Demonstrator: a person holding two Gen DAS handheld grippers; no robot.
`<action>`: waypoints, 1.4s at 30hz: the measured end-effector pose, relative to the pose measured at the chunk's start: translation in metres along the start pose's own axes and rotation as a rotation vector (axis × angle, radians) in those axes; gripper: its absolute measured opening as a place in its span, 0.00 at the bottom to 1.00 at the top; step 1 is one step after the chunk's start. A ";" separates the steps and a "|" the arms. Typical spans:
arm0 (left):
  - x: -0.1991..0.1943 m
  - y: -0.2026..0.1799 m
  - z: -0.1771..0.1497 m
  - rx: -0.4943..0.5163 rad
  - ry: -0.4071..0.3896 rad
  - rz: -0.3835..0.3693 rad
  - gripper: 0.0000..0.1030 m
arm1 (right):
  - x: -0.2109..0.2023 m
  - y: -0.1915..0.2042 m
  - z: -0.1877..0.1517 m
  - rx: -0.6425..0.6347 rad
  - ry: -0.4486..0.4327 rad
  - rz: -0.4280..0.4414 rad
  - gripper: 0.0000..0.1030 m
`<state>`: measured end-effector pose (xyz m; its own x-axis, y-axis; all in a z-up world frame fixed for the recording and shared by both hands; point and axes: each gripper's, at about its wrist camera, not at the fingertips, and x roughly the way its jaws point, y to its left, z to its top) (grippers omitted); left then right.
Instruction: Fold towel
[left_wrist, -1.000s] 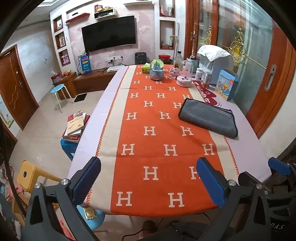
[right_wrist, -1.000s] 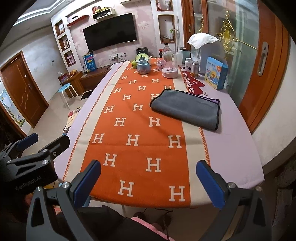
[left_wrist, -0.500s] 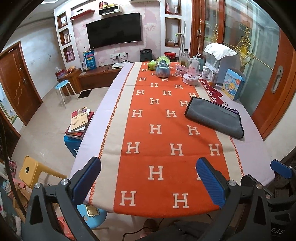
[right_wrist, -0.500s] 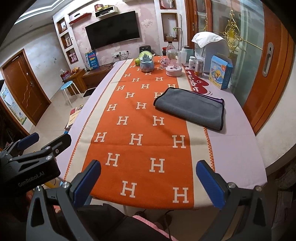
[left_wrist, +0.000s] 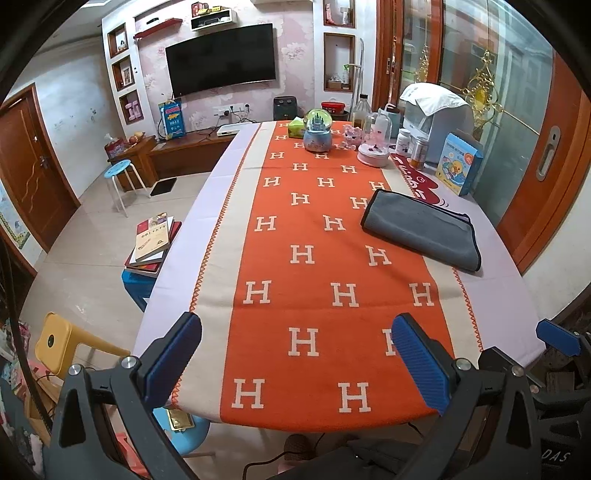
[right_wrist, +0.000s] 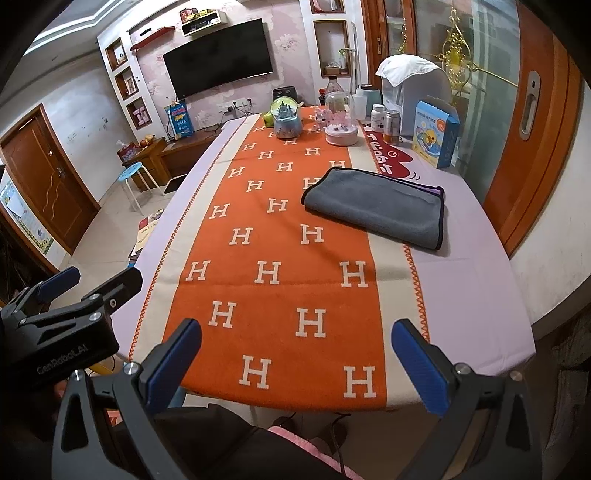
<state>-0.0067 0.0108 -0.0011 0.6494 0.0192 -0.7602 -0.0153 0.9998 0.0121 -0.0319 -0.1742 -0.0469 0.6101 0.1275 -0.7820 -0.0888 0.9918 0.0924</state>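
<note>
One long table (left_wrist: 229, 192) is taking up the room, orange H runner (left_wrist: 317, 258) down its middle. Gray towel (left_wrist: 421, 229) is lying folded on the right side, long axis slanting from far-left to near-right. Both grippers, left gripper (left_wrist: 295, 365) and right gripper (right_wrist: 295, 365), are hovering wide open at the near edge. Only the left view is catching the book stack (left_wrist: 153, 240) properly.

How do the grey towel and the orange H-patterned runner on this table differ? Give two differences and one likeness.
The grey towel is plain with dark edging; the orange runner is covered in white H letters. The towel lies folded, covering a small patch; the runner lies spread along the table. Both are cloth, lying flat, untouched by either open gripper.
</note>
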 end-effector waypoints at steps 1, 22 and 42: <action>0.000 0.000 0.000 0.000 -0.001 -0.001 0.99 | 0.000 0.000 0.001 0.000 0.000 0.000 1.00; 0.000 0.000 0.000 0.001 -0.001 -0.001 0.99 | 0.001 -0.003 -0.001 0.004 0.006 0.003 1.00; 0.000 0.000 0.001 0.002 0.001 -0.002 0.99 | 0.002 -0.004 -0.004 0.006 0.016 0.005 1.00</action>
<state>-0.0060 0.0113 -0.0006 0.6487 0.0176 -0.7608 -0.0128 0.9998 0.0122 -0.0331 -0.1776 -0.0513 0.5973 0.1323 -0.7910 -0.0870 0.9912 0.1002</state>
